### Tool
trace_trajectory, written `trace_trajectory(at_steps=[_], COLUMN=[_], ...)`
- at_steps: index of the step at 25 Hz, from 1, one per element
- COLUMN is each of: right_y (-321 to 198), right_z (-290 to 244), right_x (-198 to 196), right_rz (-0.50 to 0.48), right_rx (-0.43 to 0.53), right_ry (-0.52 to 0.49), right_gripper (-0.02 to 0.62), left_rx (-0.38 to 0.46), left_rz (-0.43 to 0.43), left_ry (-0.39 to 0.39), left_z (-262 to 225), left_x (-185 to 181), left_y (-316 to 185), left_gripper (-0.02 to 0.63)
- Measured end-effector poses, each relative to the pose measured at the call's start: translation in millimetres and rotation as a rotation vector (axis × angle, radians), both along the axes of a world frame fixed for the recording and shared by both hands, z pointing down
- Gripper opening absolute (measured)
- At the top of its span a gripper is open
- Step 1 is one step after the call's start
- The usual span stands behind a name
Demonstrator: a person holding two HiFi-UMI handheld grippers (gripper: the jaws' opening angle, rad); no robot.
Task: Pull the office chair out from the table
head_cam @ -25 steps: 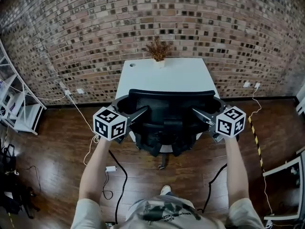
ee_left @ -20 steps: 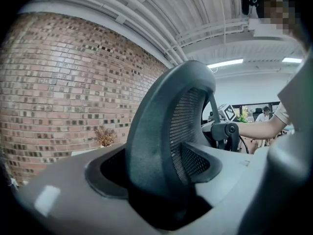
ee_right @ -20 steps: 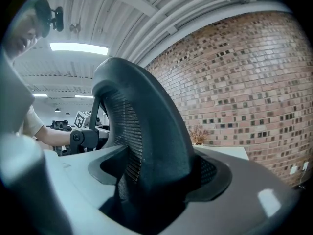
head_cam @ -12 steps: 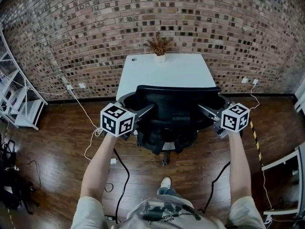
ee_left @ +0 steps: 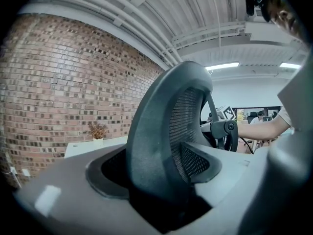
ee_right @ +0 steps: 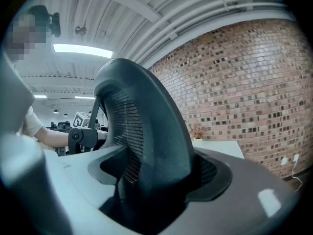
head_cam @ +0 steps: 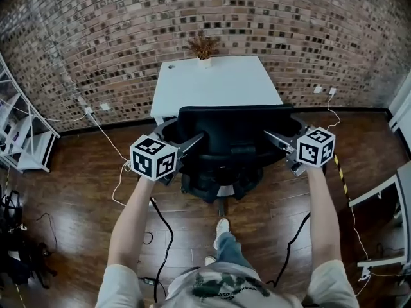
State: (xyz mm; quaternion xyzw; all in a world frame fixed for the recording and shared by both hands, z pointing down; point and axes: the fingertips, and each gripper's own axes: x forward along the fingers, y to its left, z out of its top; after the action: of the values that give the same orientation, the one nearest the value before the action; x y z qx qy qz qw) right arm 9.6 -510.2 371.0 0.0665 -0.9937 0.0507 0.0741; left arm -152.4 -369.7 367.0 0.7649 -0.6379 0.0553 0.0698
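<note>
Risks first: both tongs grip only the smooth curved rim of the black mesh-back office chair (head_cam: pixel 225 130), and they look spread close to as wide as they go, so I'd guess there's little clamping margin. An uneven pull could let a rim slide out, or swivel the seat instead of rolling it. The chair's castor base (head_cam: pixel 220 201) is on the side away from the white rectangular counter (head_cam: pixel 215 82), close to the person's white shoe (head_cam: pixel 222 225), and a black cable (head_cam: pixel 160 236) lies on the wooden floor (head_cam: pixel 77 191) further out from the counter. A castor could hit either one and stall the chair or tip it back.

Positions: the chair sits at the counter's near edge with its backrest facing away from the counter. I can't tell whether the seat is clear of the counter yet.
- Left tongs (head_cam: pixel 186 135) are closed on the backrest's left rim; the left gripper view shows the rim filling the gap between the jaws.
- Right tongs (head_cam: pixel 282 131) are closed on the right rim in the same way.
- Both point toward the counter, roughly level.
</note>
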Motion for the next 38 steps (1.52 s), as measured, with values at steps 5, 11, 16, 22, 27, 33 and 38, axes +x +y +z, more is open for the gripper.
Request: trace_trajectory(at_steps=[5,11,16,22,27,33,38], right_y=[36.5,71.8,95.0,114.9,127.4,145.8,154.6], right_z=[2.5,1.3,2.6,5.9,4.5,4.9,6.6], right_x=[26.0,51.7,66.5,78.7,87.9,98.9,101.5], right_rz=[0.006,0.012,0.010,0.000,0.000,-0.001,-0.002], right_rx=[-0.003,-0.004,-0.003,-0.007,-0.005,-0.010,-0.009], right_ry=[0.011,0.015,0.010,0.011,0.012,0.015,0.014], right_gripper=[0.374,0.374,0.374,0.374,0.374,0.374,0.374], left_rx=[0.002,0.012,0.011,-0.017,-0.030,-0.038,-0.035], left_rz=[0.012,0.020,0.007,-0.015,-0.027,-0.032,-0.049], left_ry=[0.005,0.003,-0.002,0.003,0.005,0.010,0.011], left_z=[3.3,3.1,2.6,5.2,4.0,4.9,6.5], left_x=[25.9,50.8,64.6,76.8,85.8,96.5,99.4], left_y=[34.1,68.2,92.4,112.7,124.8,142.3,151.6], left_gripper=[0.342,0.342,0.344,0.347,0.348,0.350,0.350])
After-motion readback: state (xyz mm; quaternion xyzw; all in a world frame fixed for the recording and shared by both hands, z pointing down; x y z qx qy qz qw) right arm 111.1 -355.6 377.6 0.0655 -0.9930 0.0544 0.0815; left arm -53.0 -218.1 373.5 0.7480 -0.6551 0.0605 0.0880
